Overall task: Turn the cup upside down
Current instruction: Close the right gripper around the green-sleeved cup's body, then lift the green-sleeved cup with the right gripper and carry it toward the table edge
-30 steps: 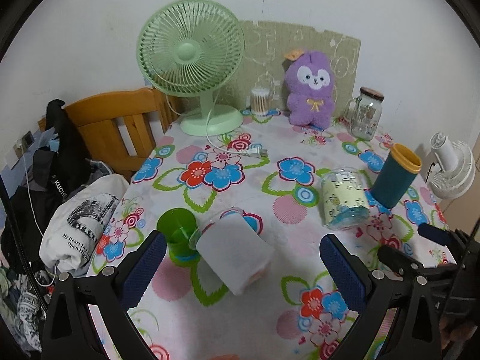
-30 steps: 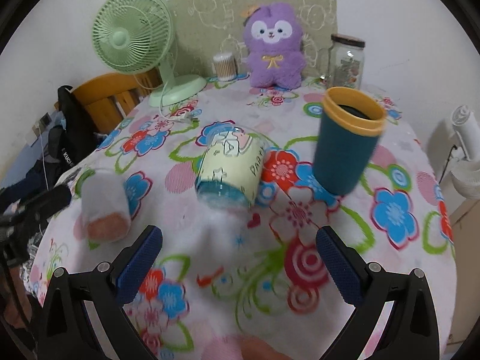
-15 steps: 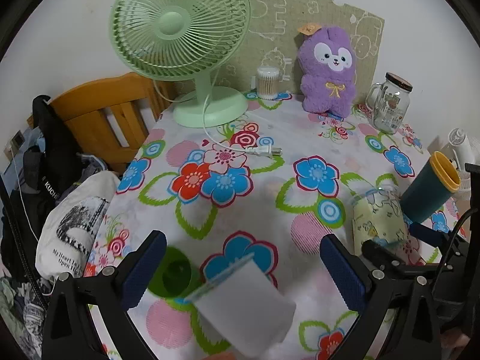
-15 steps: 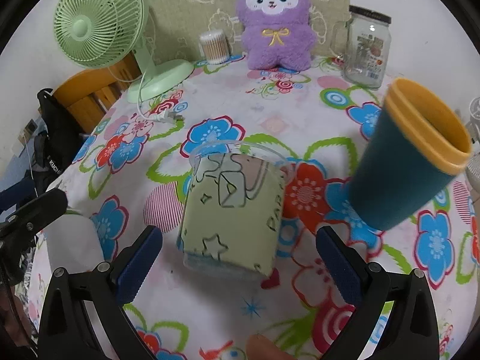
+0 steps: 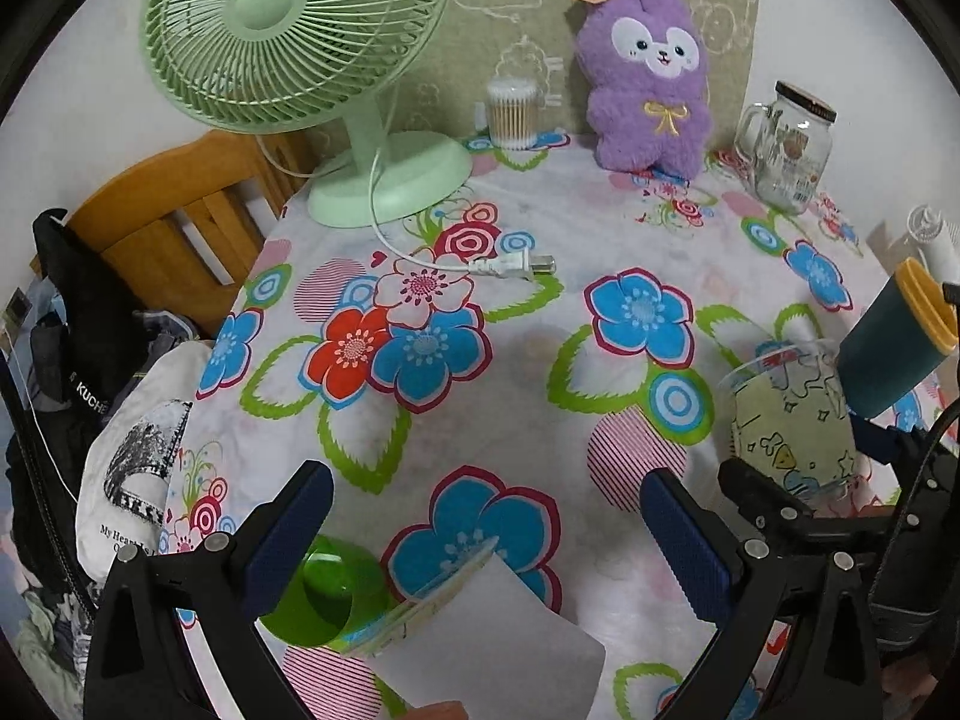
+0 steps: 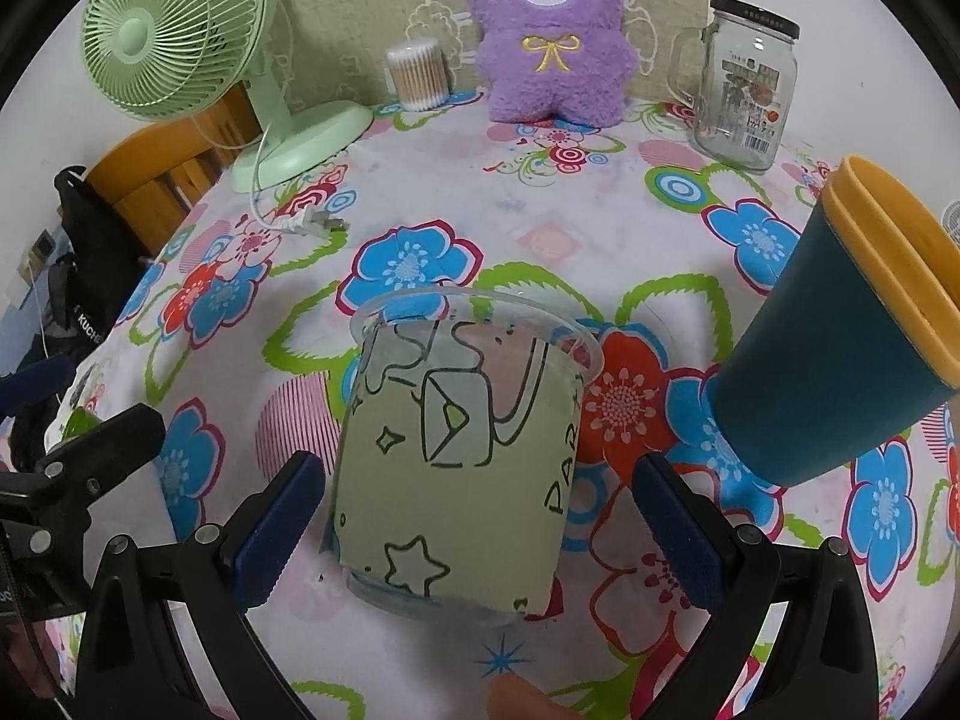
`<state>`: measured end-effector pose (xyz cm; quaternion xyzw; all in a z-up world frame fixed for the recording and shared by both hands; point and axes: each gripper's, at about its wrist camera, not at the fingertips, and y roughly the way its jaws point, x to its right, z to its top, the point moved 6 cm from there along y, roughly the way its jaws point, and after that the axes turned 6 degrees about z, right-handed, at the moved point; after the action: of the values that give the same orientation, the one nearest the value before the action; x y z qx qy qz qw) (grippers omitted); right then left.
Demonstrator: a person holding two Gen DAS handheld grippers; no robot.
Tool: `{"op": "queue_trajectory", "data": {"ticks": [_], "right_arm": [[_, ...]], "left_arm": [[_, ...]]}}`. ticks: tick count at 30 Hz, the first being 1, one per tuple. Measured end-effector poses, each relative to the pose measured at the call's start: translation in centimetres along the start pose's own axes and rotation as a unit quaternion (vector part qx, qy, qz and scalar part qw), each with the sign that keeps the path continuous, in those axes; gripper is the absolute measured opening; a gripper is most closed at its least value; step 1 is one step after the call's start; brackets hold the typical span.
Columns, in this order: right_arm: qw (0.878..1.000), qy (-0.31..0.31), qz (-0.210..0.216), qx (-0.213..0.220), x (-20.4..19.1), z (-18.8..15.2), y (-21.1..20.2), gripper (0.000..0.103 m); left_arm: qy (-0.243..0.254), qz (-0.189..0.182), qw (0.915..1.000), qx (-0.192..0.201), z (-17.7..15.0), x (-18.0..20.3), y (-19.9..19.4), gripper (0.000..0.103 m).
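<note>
A clear plastic cup with a pale green cartoon sleeve (image 6: 462, 468) stands upright on the floral tablecloth. My right gripper (image 6: 480, 516) is open, its blue pads on either side of the cup, not touching. The cup also shows in the left wrist view (image 5: 786, 420) at the right. My left gripper (image 5: 486, 534) is open over a white paper cup (image 5: 498, 642) lying on its side, with a small green cup (image 5: 324, 594) beside it.
A dark teal cup with a yellow rim (image 6: 840, 348) stands right of the sleeved cup. A green fan (image 5: 300, 60), its loose plug (image 5: 510, 265), a cotton swab jar (image 5: 511, 114), a purple plush (image 5: 651, 78) and a glass jar (image 5: 789, 147) line the back. A wooden chair (image 5: 174, 222) stands left.
My right gripper has moved forward until the sleeved cup sits between its open pads. My left gripper has moved forward over the white and green cups.
</note>
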<state>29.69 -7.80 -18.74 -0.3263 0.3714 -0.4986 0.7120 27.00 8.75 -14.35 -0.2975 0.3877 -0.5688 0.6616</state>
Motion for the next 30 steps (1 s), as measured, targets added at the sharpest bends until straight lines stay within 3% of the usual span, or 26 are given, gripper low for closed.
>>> {"op": "queue_trajectory", "data": {"ticks": [3,12,18,30], "right_arm": [[1.000,-0.002,0.004,-0.002,-0.1,0.0,0.2,0.101],[1.000,-0.011,0.006,-0.011,0.0,-0.3,0.3,0.065],[1.000,-0.019,-0.004,0.000,0.1,-0.6,-0.9,0.063],[0.998,-0.045,-0.010,0.041,-0.2,-2.3,-6.7,0.063]], "left_arm": [[0.008,0.005,0.9999,-0.004,0.1,0.1,0.2,0.103],[0.038,0.001,0.9992,-0.017,0.1,0.5,0.5,0.103],[0.059,-0.003,0.9980,-0.024,-0.1,0.9,0.6,0.103],[0.097,-0.011,0.9952,0.013,-0.5,2.4,-3.2,0.103]]}}
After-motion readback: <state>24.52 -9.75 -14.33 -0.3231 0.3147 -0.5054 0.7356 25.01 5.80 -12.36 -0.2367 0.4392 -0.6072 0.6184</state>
